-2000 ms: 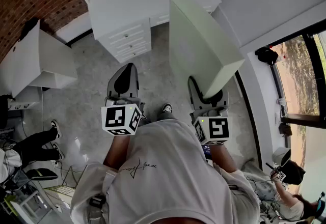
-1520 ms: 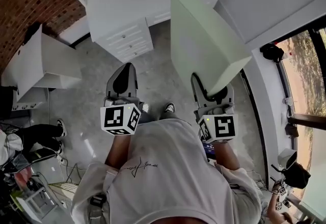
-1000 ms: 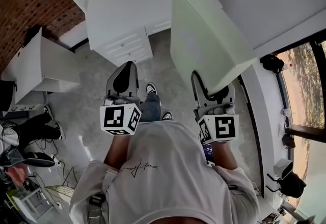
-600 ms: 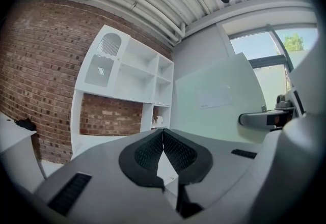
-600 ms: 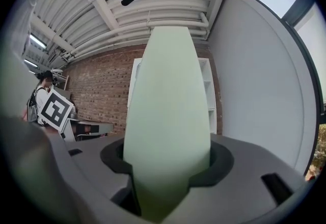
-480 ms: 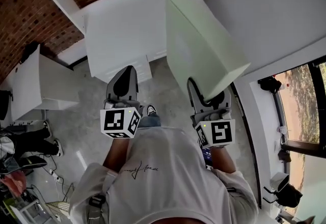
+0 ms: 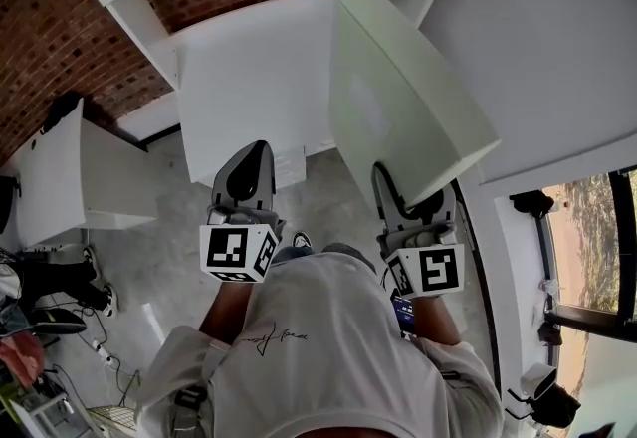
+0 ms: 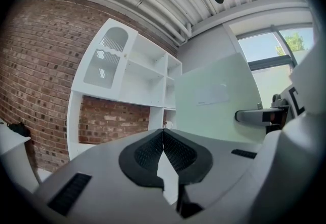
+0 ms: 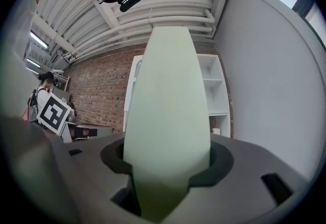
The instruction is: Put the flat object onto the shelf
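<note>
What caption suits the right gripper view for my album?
Right gripper clamping a pale green flat board edge-on, facing a white shelf unit by a brick wall.

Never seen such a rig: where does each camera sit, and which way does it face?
Head view: on the person's head, facing steeply down; shows torso, left gripper, right gripper.
Left gripper view: on that gripper, facing the shelf; shows its shut jaws.
Right gripper view: on that gripper, facing along the clamped board.
Shared: board and shelf.

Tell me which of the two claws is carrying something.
The right claw: its jaws are clamped on one edge of the pale green flat panel. The left claw is shut with nothing between its jaws.
</note>
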`<action>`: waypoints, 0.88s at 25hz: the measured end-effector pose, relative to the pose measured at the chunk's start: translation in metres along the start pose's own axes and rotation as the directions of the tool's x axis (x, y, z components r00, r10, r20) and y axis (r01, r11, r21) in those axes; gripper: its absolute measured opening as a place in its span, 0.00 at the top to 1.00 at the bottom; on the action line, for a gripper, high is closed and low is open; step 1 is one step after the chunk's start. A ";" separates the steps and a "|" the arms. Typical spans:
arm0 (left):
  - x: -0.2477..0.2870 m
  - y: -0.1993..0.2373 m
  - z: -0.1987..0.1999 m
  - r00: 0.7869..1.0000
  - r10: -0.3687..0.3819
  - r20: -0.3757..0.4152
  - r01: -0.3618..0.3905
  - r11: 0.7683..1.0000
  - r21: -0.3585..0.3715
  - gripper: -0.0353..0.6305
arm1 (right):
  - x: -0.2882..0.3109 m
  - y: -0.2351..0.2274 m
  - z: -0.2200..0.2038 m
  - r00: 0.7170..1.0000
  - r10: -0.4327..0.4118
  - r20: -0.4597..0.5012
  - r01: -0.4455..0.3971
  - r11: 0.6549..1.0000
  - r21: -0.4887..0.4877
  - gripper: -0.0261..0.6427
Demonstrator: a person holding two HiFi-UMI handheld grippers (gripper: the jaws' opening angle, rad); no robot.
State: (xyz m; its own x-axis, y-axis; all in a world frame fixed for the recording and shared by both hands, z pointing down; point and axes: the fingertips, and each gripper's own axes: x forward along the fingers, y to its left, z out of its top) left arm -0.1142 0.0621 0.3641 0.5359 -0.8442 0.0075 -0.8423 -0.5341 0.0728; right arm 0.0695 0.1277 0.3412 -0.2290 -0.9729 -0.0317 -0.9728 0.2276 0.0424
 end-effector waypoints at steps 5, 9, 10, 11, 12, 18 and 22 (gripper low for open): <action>0.020 0.015 0.004 1.000 0.005 -0.007 -0.005 1.000 0.007 0.92 | 0.030 -0.004 0.003 1.000 0.014 0.011 -0.014 1.000 0.011 0.56; 0.038 0.023 0.004 1.000 0.010 -0.014 -0.010 1.000 0.017 0.92 | 0.054 -0.010 0.008 0.999 0.029 0.039 -0.030 0.999 0.015 0.56; 0.044 0.024 0.004 1.000 0.012 -0.016 -0.011 1.000 0.021 0.92 | 0.061 -0.013 0.009 0.998 0.033 0.047 -0.033 0.999 0.015 0.56; 0.051 0.025 0.004 1.000 0.014 -0.016 -0.013 1.000 0.024 0.92 | 0.067 -0.018 0.010 0.998 0.035 0.056 -0.036 0.999 0.014 0.56; 0.059 0.026 0.004 1.000 0.016 -0.014 -0.016 1.000 0.027 0.92 | 0.075 -0.022 0.012 0.997 0.038 0.064 -0.039 0.999 0.012 0.56; 0.115 0.038 0.006 0.999 0.050 -0.012 -0.049 0.998 0.032 0.92 | 0.127 -0.056 0.013 0.994 0.072 0.085 -0.074 0.997 0.019 0.56; 0.160 0.045 0.012 0.998 0.065 -0.009 -0.065 0.997 0.040 0.92 | 0.166 -0.082 0.017 0.990 0.098 0.102 -0.101 0.994 0.028 0.56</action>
State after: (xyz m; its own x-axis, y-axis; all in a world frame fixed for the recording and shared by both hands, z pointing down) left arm -0.0671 -0.0972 0.3569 0.4803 -0.8769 0.0210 -0.8769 -0.4795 0.0324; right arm 0.1111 -0.0520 0.3155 -0.3256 -0.9366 -0.1295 -0.9451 0.3262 0.0170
